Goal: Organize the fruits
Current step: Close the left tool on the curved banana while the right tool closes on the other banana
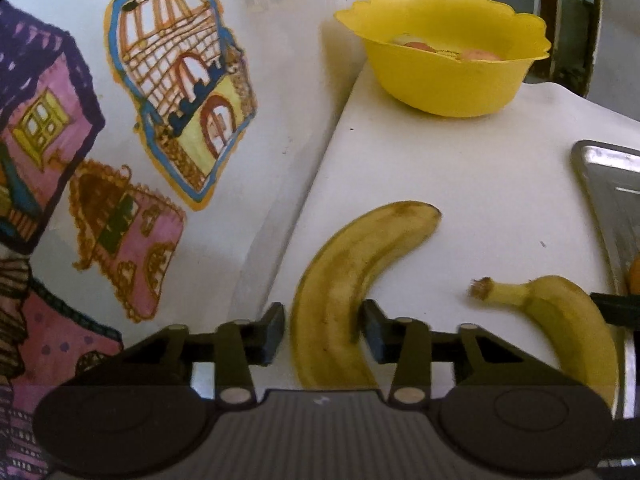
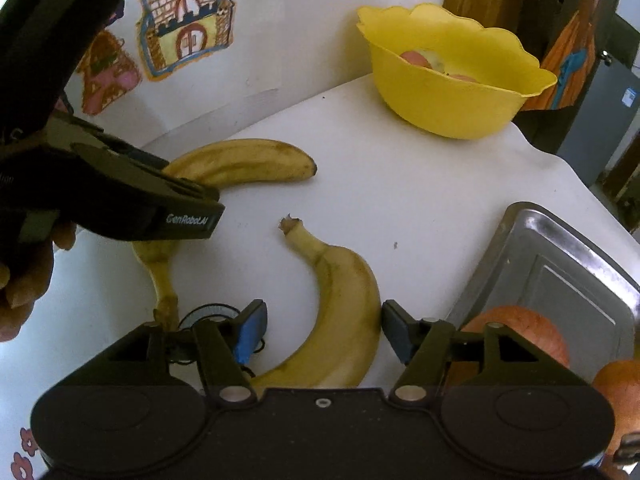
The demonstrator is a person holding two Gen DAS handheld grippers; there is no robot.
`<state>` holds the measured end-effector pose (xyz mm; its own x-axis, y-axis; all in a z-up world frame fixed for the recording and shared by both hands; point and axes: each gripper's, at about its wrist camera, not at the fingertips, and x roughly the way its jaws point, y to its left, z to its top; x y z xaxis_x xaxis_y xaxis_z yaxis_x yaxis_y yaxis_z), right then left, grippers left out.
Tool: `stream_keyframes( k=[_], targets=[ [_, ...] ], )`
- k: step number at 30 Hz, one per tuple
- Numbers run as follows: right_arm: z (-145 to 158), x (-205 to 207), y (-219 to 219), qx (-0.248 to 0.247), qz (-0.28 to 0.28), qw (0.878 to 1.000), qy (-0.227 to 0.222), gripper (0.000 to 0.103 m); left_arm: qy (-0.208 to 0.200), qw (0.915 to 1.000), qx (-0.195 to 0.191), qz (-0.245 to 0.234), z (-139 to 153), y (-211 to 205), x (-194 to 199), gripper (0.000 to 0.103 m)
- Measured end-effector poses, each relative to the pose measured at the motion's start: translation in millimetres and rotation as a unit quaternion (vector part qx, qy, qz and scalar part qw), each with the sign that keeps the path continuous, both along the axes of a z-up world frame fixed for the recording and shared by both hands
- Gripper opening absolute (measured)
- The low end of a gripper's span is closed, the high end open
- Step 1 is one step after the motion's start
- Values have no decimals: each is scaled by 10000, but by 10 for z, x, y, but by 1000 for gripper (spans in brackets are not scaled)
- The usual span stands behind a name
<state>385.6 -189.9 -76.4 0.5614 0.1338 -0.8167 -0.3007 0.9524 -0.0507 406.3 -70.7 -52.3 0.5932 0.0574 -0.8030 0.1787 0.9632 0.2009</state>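
Two bananas lie on the white table [image 2: 400, 200]. The brown-flecked banana [image 1: 340, 280] runs up between the fingers of my left gripper [image 1: 323, 332], whose pads sit against its sides; the right wrist view shows this banana [image 2: 248, 160] still resting on the table under that gripper. The cleaner banana [image 2: 344, 312] lies between the fingers of my right gripper [image 2: 320, 328], which stands open: its right pad is at the peel, its left pad well clear. This banana [image 1: 568, 320] also appears at the right of the left wrist view.
A scalloped yellow bowl [image 2: 452, 104] holding some fruit stands at the table's back. A metal tray [image 2: 560, 272] with round orange-red fruit [image 2: 520, 332] sits at the right. A wall with stuck-on drawings [image 1: 180, 92] bounds the left. A hand [image 2: 24, 280] holds the left gripper.
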Motion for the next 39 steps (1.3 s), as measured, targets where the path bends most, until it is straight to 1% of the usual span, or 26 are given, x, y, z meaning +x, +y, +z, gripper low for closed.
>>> stream_keyframes(
  k=[2, 4, 6, 8, 14, 19, 22, 25, 30, 33, 37, 39],
  targets=[
    [0, -6, -15, 44, -63, 10000, -25, 62, -33, 10000, 80, -34, -15, -42, 51, 39],
    [2, -21, -37, 144, -123, 9998, -43, 58, -11, 10000, 71, -12, -2, -55, -3, 39],
    [9, -71, -55, 216, -69, 9997, -60, 55, 41, 10000, 35, 18, -3, -42, -30, 38],
    [19, -120, -52, 183, 44, 9998, -56, 52, 78, 9999, 34, 55, 11, 1, -126, 38],
    [48, -400, -22, 334, 365, 9988, 12, 51, 276, 9995, 36, 170, 66, 142, -517, 38],
    [74, -685, 44, 463, 582, 9971, 129, 51, 587, 9978, -8, 312, 127, 261, -904, 38],
    [103, -845, 71, 544, 617, 9963, 254, 51, 738, 9968, 2, 308, 155, 306, -1109, 38],
    [137, -953, 68, 631, 426, 9966, 311, 53, 766, 9968, 19, 248, 176, 325, -1189, 39],
    [169, -1067, 25, 866, -286, 9948, 459, 54, 662, 9976, 125, 135, 194, 275, -1154, 45],
    [159, -1109, 44, 932, -575, 9929, 466, 54, 609, 9980, 174, 33, 152, 283, -1070, 47],
    [82, -1080, 76, 873, -735, 9923, 492, 63, 571, 9979, 282, -89, 97, 192, -966, 47],
    [70, -1086, 109, 749, -785, 9932, 414, 65, 546, 9979, 318, -149, 63, 134, -915, 49]
  ],
)
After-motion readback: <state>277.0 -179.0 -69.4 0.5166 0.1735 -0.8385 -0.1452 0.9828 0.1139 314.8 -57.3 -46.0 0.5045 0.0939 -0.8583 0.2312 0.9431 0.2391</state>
